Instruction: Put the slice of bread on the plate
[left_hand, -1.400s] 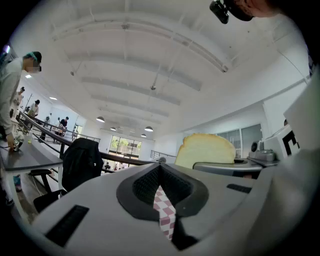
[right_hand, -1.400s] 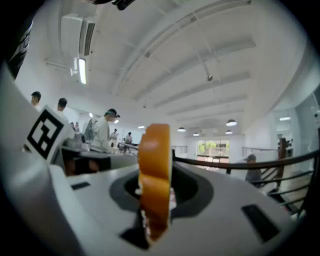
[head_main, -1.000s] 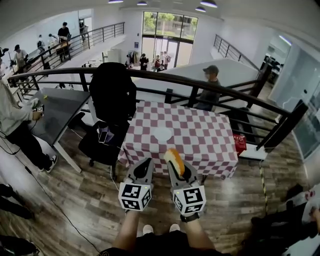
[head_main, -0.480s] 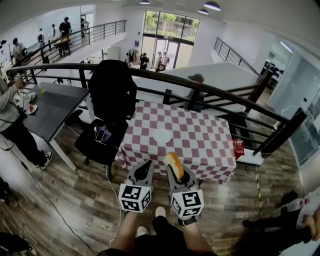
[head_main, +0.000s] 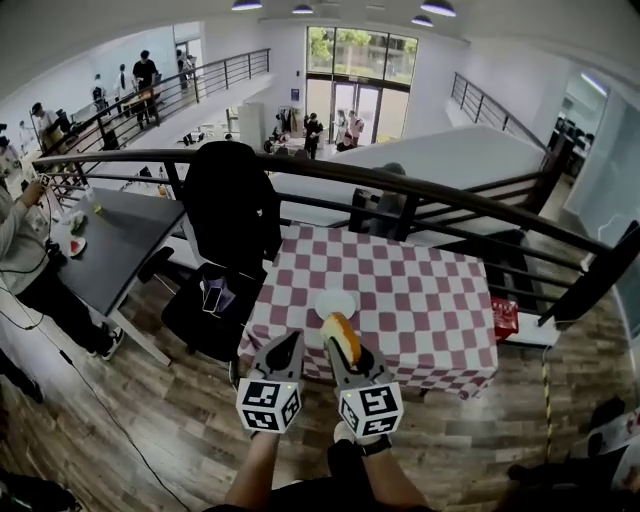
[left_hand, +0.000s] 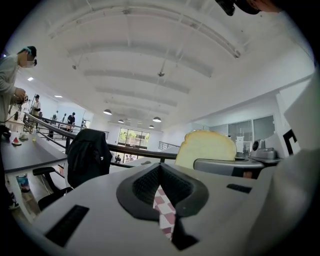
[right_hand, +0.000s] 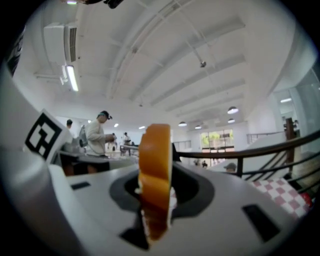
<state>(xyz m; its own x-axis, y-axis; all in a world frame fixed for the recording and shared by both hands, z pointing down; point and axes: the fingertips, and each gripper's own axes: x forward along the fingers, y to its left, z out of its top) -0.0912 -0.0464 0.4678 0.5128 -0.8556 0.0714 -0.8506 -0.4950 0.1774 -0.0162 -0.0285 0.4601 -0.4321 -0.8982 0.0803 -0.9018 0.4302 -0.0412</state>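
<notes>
The slice of bread (head_main: 340, 335), with an orange-brown crust, stands on edge between the pads of my right gripper (head_main: 345, 350), which is shut on it. In the right gripper view the bread (right_hand: 155, 170) fills the middle of the jaws (right_hand: 157, 200). The white plate (head_main: 335, 303) lies on the red-and-white checked table (head_main: 420, 300), just beyond the bread near the table's front edge. My left gripper (head_main: 282, 352) hovers beside the right one, its jaws together with nothing between them. In the left gripper view only a thin strip of checked cloth shows past the left gripper (left_hand: 162, 200), and the bread (left_hand: 205, 147) is at the right.
A black chair draped with a dark jacket (head_main: 230, 205) stands at the table's left, a phone (head_main: 213, 296) on its seat. A dark railing (head_main: 430, 190) runs behind the table. A grey desk (head_main: 110, 235) and a person (head_main: 25, 250) are at the left. A red object (head_main: 505, 318) sits right of the table.
Both grippers have moved forward toward the checked table with the bread still held. The bread now hangs over the table's front edge, close to the plate.
</notes>
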